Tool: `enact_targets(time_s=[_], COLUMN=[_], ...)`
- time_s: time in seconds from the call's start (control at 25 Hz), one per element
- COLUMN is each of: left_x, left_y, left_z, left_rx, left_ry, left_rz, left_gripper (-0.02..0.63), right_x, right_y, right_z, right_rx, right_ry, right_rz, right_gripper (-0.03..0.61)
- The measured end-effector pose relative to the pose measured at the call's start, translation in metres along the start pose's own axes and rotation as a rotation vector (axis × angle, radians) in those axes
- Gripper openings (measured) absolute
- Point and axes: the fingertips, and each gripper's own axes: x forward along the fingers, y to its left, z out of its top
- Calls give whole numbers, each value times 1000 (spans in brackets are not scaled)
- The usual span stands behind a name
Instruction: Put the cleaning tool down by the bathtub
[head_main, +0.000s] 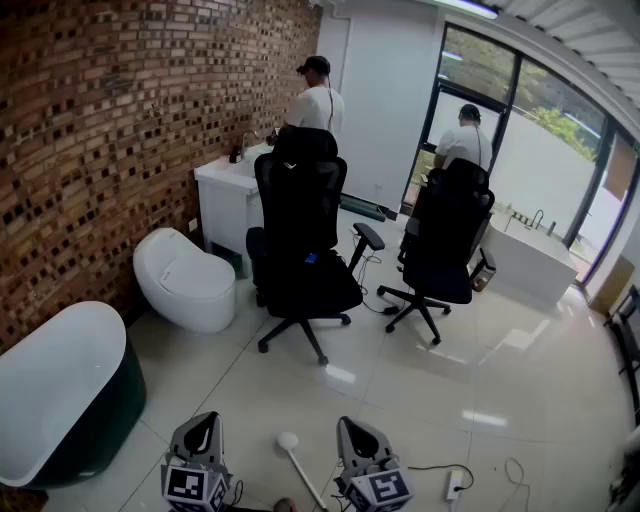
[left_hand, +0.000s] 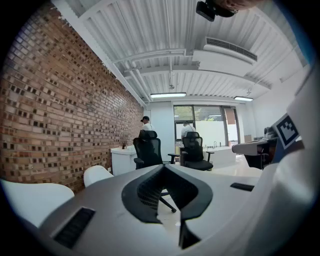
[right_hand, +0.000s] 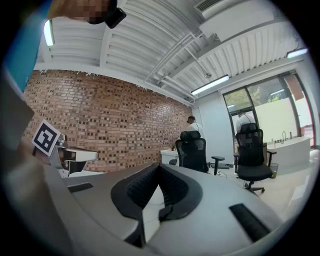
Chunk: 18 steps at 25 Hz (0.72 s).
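Bathtub, dark-walled and white inside, is sitting at the far left of the head view, and everything else is placed from it here.

Just right of the bathtub, the left tool is pointing out over the tiled floor. Its jaws are pressing together on nothing, and its own view is showing only the room beyond the closed tips.

Further right of the bathtub, the white cleaning stick with its round head is showing between the two tools. Its handle is running off the bottom edge, so I cannot tell whether it is lying flat or leaning. Neither tool is touching it, and the left tool is standing between it and the bathtub.

Right again, the right tool is pointing level, its jaws likewise pressing together with nothing pinched. Farthest from the bathtub, a black cable and a white power strip are trailing on the tiles.

Judging from this, the stick is not yet resting by the bathtub. Doing the step well is probably going to mean several things:
- spreading one tool's jaws and pinching the handle a little below the head, so the long end is not swinging;
- carrying the stick low toward the bathtub;
- laying it along the foot of the dark wall without knocking that wall;
- letting go only once the handle is lying flat;
- keeping the handle out of the cable while lifting.
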Motion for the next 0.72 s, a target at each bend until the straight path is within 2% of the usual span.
enact_targets(time_s=[0.24, 0.44, 0.72], left_x=[1, -12, -37], left_y=[27, 55, 99], left_z=[-11, -20, -9], left_rx=[48, 66, 71], left_ry=[-32, -10, -3], left_rz=[42, 54, 59], left_gripper=[5, 5, 5], right_x=[13, 14, 11], right_y=[-12, -15, 23], right_z=[-15, -38, -55], right_rx=[1, -1, -7], right_ry=[-8, -22, 61], right_rz=[-15, -59, -47], right_gripper=[2, 2, 2])
